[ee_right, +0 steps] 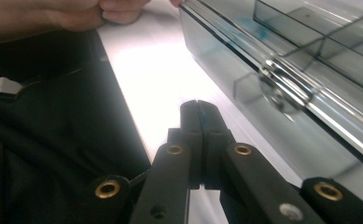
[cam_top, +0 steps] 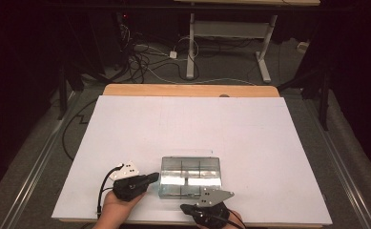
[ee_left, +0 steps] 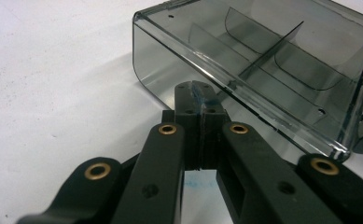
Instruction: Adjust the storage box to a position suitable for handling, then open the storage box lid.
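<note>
**High view: clear divided box between two closed tongs**

High view, lower centre of the frame: a clear plastic compartment box (cam_top: 190,177) lies flat on the white bench (cam_top: 126,133), near its front edge. The long axis of the box runs left to right across the frame, and its open compartments face upward. The left tongs (cam_top: 153,177) rest just beside the left end wall of the box; the right tongs (cam_top: 223,195) sit at its lower right corner. In the left gripper view the jaws are pressed together with nothing between them, their tips at the wall of the box (ee_left: 263,70), whether touching cannot be told. In the right gripper view the right tongs (ee_right: 198,108) are likewise closed and empty, just beside the long side wall (ee_right: 282,88). The box appears rigid, light, smooth and probably slippery, with thin walls that could crack under a hard pinch. A rim or end wall looks the likeliest place to take hold.
</note>
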`<state>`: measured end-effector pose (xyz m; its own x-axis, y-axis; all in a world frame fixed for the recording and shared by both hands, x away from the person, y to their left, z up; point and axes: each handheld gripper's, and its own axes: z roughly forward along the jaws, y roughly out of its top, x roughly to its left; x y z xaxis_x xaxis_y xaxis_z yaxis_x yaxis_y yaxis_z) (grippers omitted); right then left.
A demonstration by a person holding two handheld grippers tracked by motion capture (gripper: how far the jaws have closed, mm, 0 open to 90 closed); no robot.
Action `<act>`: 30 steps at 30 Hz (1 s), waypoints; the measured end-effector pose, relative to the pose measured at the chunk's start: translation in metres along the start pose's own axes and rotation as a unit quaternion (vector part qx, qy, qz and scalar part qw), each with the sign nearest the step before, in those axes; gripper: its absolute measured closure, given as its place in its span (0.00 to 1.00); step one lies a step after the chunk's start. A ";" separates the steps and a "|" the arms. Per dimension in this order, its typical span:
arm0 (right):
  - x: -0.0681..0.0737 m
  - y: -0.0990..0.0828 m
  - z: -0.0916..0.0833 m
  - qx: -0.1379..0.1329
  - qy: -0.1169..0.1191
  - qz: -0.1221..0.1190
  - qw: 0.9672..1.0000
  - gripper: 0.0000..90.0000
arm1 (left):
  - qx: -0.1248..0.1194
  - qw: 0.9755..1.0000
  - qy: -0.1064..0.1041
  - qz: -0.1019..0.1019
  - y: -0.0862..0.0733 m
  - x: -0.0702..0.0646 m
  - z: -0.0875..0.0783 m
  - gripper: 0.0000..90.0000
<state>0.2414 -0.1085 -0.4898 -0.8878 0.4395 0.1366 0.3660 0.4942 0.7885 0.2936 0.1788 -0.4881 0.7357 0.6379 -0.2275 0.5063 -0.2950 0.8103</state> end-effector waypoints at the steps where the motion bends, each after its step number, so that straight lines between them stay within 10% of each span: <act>1: 0.000 -0.001 0.000 0.000 -0.002 0.001 1.000 1.00 | 0.003 1.000 -0.001 0.001 0.000 0.000 0.000 0.97; 30: -0.013 -0.004 -0.015 -0.026 -0.032 0.038 0.998 1.00 | 0.003 1.000 -0.010 0.001 0.001 0.002 0.001 0.97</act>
<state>0.2475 -0.1274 -0.4858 -0.8376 0.5225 0.1594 0.4147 0.4182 0.8082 0.2960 0.1787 -0.4882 0.7453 0.6231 -0.2373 0.5081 -0.3004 0.8072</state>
